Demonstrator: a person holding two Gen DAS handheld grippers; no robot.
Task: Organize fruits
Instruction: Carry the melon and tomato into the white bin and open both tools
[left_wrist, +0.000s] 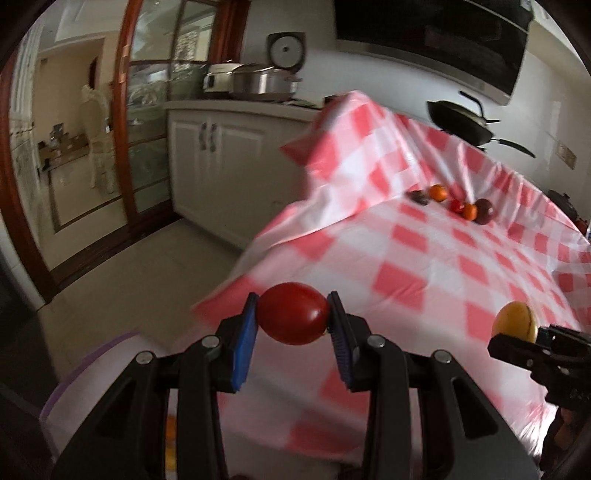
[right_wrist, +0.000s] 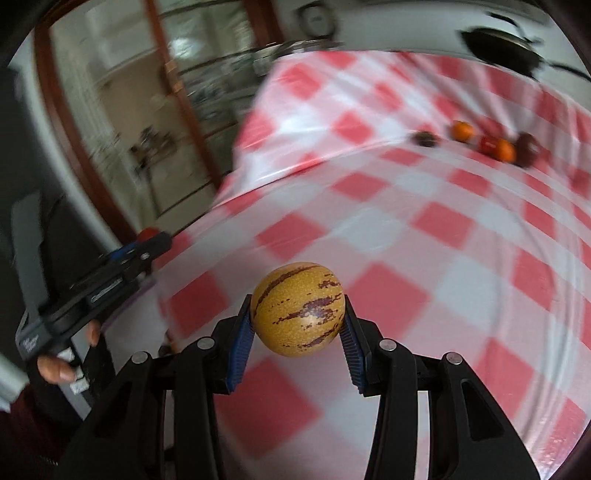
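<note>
While you carry both fruits over the table w/ the red-and-white checked cloth (left_wrist: 424, 266), you're mid-transport: each is lifted clear of the cloth, neither set down yet. Far side of the table, a loose row of small fruits (left_wrist: 458, 205) lies on the cloth – two orange, one red, two dark ones. A purple-rimmed white container (left_wrist: 92, 369) sits low by your left gripper, just off the table's near corner; something orange shows inside, too hidden to name.

Next move, my guess: pick a drop spot for each fruit, either that container or the row, then lower before you release. Both are round-ish & will roll on slick cloth, so let go low.

Right gripper (right_wrist: 298, 318): jaws clamped on the striped yellow melon-like fruit (right_wrist: 298, 309), pads on its left & right flanks. It's nearly a ball, no clear long axis; purple streaks run roughly sideways, tilted a bit.

Left gripper (left_wrist: 292, 317): jaws closed on the red tomato (left_wrist: 293, 313), pads at its two ends. It's slightly oval, long axis across the jaws, about level. Which end is the stem, can't tell.
</note>
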